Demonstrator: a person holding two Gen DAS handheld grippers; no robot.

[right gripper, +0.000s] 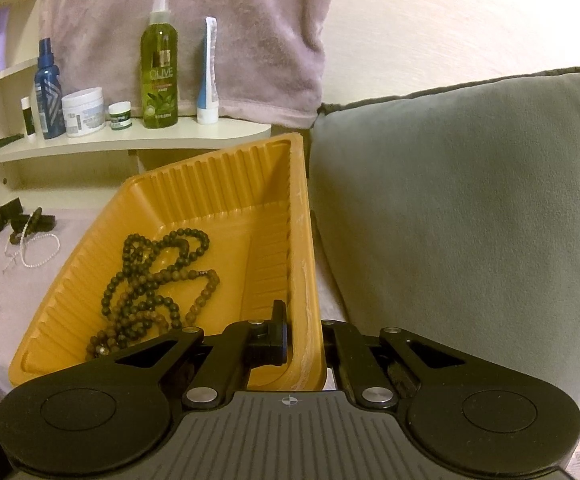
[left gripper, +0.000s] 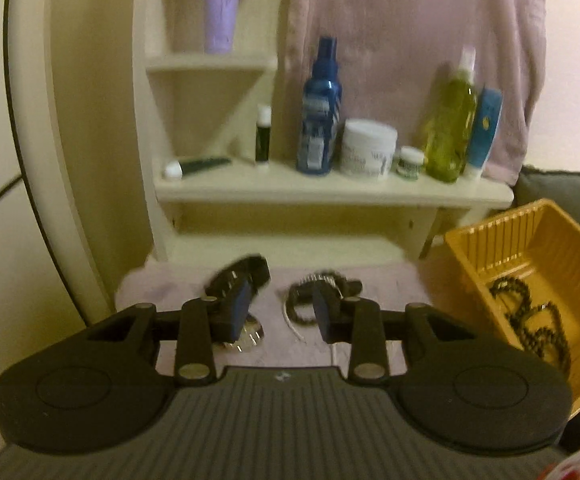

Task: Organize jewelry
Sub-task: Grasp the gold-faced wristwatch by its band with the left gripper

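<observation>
In the left wrist view my left gripper is open over a lavender cloth, with nothing between its fingers. Just beyond the fingertips lie a black strap piece, a dark beaded bracelet, a silver watch and a white bead string. The yellow ribbed tray stands to the right, holding dark bead necklaces. In the right wrist view my right gripper is shut on the near right wall of the yellow tray, one finger inside. The bead necklaces lie in the tray. The loose jewelry is far left.
A cream shelf behind the cloth carries a blue spray bottle, a white jar, a green oil bottle and tubes. A pink towel hangs behind it. A grey cushion stands against the tray's right side.
</observation>
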